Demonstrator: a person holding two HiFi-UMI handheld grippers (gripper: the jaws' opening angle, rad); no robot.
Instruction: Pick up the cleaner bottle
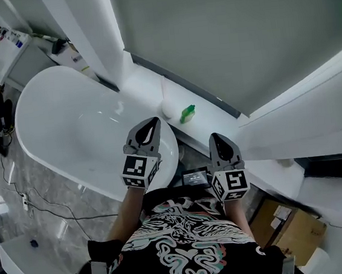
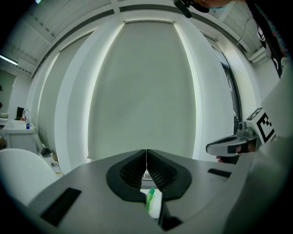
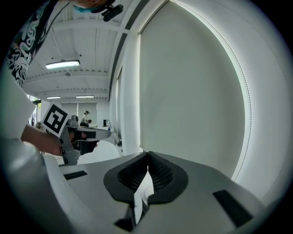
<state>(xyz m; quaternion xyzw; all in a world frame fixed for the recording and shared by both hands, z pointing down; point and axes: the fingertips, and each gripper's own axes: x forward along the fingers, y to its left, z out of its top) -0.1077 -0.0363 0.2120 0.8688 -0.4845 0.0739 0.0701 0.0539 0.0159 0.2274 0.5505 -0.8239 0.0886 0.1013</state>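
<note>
Left gripper point(image 1: 152, 124) and right gripper point(image 1: 215, 138) — both pressed together, empty; white plastic cleaner bottle with green trigger point(image 1: 186, 113) sits untouched ahead — not yet grasped.

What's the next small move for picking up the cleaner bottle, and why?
Probably open the left tool and ease it forward: its jaws are shut and empty, and the cleaner bottle, green nozzle showing, stands on the ledge just ahead of it, not yet reached.

White bathtub point(image 1: 66, 126) (cardboard box point(image 1: 293, 227) well apart).
</note>
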